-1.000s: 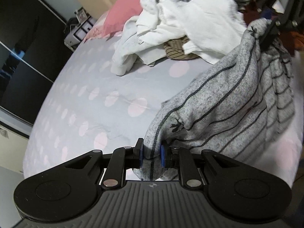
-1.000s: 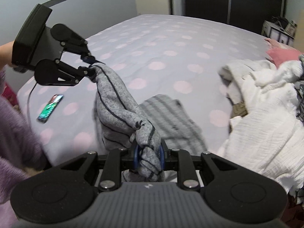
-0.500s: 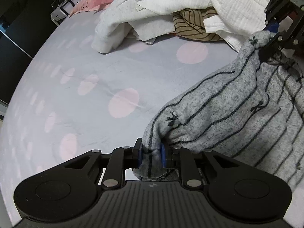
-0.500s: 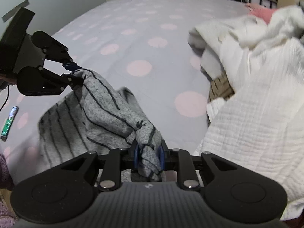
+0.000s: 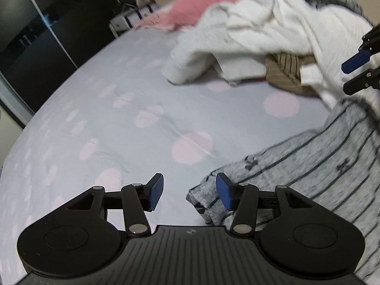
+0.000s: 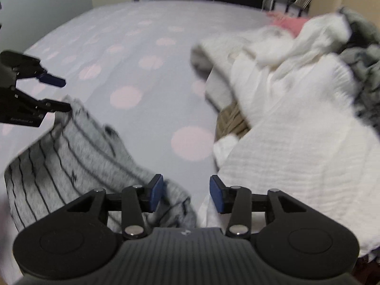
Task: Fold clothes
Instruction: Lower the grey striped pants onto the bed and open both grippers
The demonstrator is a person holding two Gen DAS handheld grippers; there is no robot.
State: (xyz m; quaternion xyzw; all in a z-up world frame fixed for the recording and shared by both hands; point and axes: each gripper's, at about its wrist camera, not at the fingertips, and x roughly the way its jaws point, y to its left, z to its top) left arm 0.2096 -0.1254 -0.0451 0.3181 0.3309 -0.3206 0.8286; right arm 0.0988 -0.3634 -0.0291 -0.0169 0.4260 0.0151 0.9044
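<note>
While both grippers' jaws open empty, the striped grey garment (image 5: pixel 308 166) stretches between them.

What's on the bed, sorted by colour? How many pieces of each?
Grey striped garment: 1
White clothes in the heap: several, count unclear
Brown striped garment: 1
Pink pillow: 1
Dark grey garment: 1
Total: at least 5

Home bedroom, polka-dot bed sheet (image 5: pixel 123 109), pink pillow (image 5: pixel 204 2), dark wardrobe doors (image 5: pixel 47 28)
</note>
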